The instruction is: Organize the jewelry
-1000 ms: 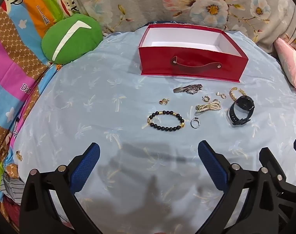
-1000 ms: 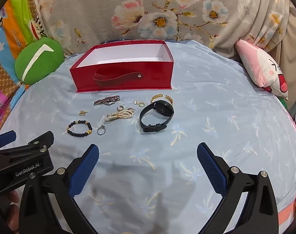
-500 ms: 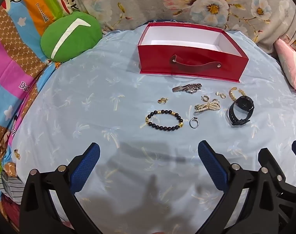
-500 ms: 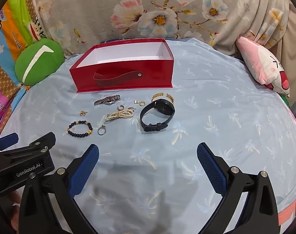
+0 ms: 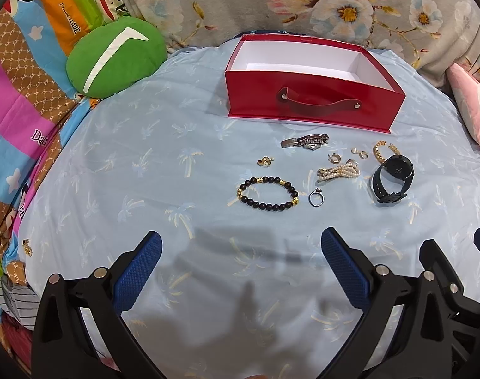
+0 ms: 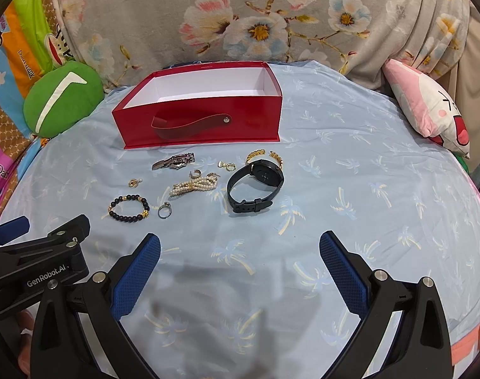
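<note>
An open red box with a white inside and a strap handle stands at the back of the blue sheet. In front of it lie a black bead bracelet, a silver ring, a pearl bracelet, a black watch, a silver watch, a gold chain and small earrings. My left gripper and right gripper hang open, short of the jewelry, holding nothing.
A green round cushion lies at the back left, a pink plush pillow at the back right. Floral fabric rises behind the box. A colourful cartoon blanket borders the left edge of the sheet.
Both views have shifted slightly; the jewelry and box appear a touch nearer in the right wrist view. Nothing on the sheet has moved, and both grippers stay open.
</note>
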`<action>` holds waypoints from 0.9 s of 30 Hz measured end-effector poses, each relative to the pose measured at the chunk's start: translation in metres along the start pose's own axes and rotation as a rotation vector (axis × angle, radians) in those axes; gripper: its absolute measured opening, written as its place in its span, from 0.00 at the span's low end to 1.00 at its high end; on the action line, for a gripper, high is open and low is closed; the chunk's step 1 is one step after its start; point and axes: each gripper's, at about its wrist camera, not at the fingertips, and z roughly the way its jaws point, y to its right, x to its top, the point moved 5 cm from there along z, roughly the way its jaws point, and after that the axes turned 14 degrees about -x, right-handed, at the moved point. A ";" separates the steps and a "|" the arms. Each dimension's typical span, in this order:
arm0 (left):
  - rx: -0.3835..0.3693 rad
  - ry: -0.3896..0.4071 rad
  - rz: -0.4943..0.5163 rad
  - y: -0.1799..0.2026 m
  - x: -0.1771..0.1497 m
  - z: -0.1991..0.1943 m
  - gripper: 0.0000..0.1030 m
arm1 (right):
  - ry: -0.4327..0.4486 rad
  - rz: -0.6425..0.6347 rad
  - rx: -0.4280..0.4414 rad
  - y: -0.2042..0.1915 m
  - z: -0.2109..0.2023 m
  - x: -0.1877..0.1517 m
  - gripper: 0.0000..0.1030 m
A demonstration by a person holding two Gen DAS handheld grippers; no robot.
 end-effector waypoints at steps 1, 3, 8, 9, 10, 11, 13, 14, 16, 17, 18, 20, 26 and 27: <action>0.000 -0.001 0.000 0.000 0.000 0.001 0.96 | 0.000 0.000 0.000 0.000 0.000 0.000 0.95; 0.001 -0.002 -0.002 0.000 0.000 0.000 0.96 | -0.001 0.000 -0.001 0.000 0.000 0.000 0.95; 0.004 -0.004 -0.004 0.001 -0.001 0.001 0.96 | -0.001 -0.002 -0.002 -0.001 0.001 0.000 0.95; 0.002 -0.004 -0.003 0.000 -0.001 0.000 0.96 | -0.002 -0.001 0.000 -0.001 0.001 0.000 0.95; 0.003 -0.004 -0.004 -0.001 0.000 0.000 0.96 | -0.002 -0.001 -0.001 -0.001 0.001 0.000 0.95; 0.003 -0.004 -0.005 -0.001 -0.001 0.000 0.96 | -0.002 -0.001 -0.001 -0.001 0.001 0.000 0.95; 0.002 -0.005 -0.007 -0.001 -0.001 0.001 0.96 | -0.002 -0.001 -0.001 -0.001 0.001 0.000 0.95; 0.002 -0.005 -0.007 -0.001 -0.001 0.000 0.96 | -0.002 -0.001 -0.001 -0.001 0.001 0.000 0.95; 0.002 -0.004 -0.008 -0.002 -0.001 0.001 0.96 | -0.003 0.000 0.000 -0.001 0.001 0.000 0.95; 0.002 -0.004 -0.008 -0.002 -0.002 0.001 0.96 | -0.003 -0.001 -0.001 -0.002 0.001 0.000 0.95; 0.002 -0.005 -0.009 -0.002 -0.002 0.001 0.96 | -0.004 -0.002 -0.001 -0.002 0.002 0.000 0.95; 0.002 -0.005 -0.007 -0.002 -0.001 0.001 0.96 | -0.003 -0.002 -0.001 -0.002 0.001 0.000 0.95; 0.004 -0.008 -0.008 -0.003 -0.002 0.001 0.96 | -0.005 -0.002 -0.001 -0.003 0.002 0.000 0.95; 0.004 -0.008 -0.008 -0.003 -0.002 0.001 0.96 | -0.005 -0.002 -0.001 -0.003 0.003 0.000 0.95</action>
